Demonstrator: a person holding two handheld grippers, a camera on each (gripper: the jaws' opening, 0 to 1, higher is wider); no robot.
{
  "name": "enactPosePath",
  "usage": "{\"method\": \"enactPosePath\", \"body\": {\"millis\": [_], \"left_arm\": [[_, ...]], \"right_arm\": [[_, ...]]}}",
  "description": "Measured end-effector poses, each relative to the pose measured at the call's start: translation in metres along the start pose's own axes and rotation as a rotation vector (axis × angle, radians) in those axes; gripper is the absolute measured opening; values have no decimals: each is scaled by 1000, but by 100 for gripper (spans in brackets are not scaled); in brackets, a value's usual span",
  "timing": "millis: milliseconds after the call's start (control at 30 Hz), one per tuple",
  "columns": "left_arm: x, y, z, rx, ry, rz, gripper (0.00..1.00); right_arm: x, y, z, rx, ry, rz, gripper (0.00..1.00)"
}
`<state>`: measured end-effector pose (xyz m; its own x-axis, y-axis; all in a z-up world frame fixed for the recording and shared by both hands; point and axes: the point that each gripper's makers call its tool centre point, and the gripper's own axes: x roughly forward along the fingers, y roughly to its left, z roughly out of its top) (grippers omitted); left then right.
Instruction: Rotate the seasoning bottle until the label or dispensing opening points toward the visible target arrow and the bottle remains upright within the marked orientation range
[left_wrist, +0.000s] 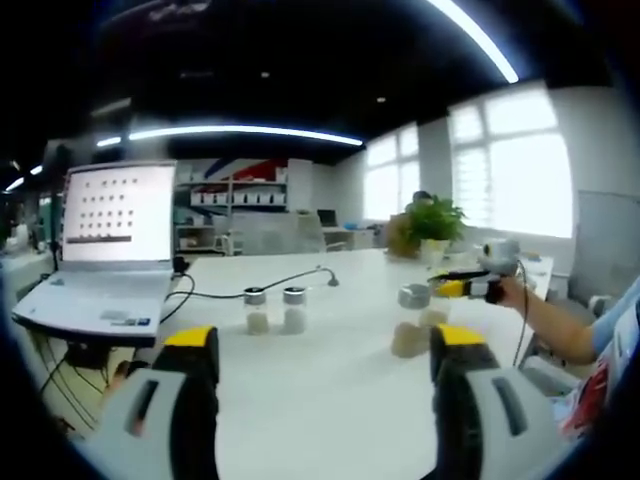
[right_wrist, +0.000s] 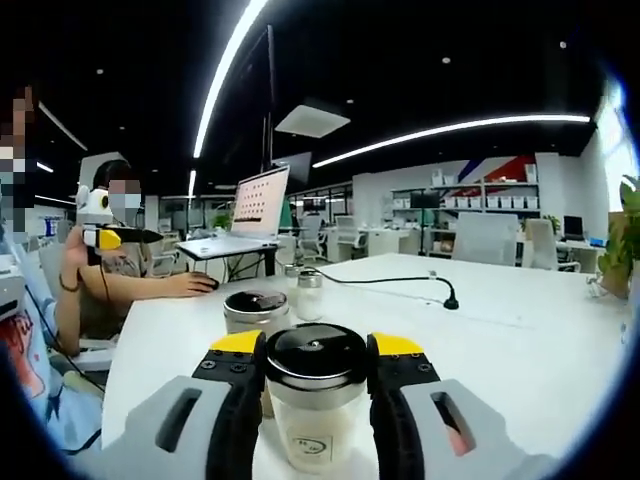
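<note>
Two fingers of the right gripper (right_wrist: 315, 360) clamp a seasoning bottle (right_wrist: 314, 400) just under its dark cap, holding it upright on the white surface (right_wrist: 520, 340), likely ready to turn it. A second bottle (right_wrist: 256, 310) stands just behind. The left gripper (left_wrist: 325, 350) hangs with fingers apart, holding nothing, well short of two jars (left_wrist: 275, 308).

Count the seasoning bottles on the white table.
4. Two stand side by side near the laptop: one and its neighbour. One sits between the right gripper jaws, another just behind it. None looks hidden.
</note>
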<state>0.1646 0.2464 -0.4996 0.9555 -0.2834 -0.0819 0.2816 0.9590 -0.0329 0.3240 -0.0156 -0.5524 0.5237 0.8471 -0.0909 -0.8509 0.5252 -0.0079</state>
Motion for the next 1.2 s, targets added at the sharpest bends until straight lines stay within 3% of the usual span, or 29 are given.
{"method": "enactPosePath", "body": {"millis": [567,833,1033,1200], "left_arm": [[2,0,-3,-4,12,-2,92],[-1,2,0,-6,5,5,92],[-3,5,1,-8,2,11,92],[-3,6,1,-10,2,12,92]], "right_arm": [[-2,-2,-1,-22,-1,-232,40],[-4,-6,-2,-16,19,-409,40],[-4,-8,-2,-12,6,-457,40],[-4,-13,-2,-11,16,-549,40]]}}
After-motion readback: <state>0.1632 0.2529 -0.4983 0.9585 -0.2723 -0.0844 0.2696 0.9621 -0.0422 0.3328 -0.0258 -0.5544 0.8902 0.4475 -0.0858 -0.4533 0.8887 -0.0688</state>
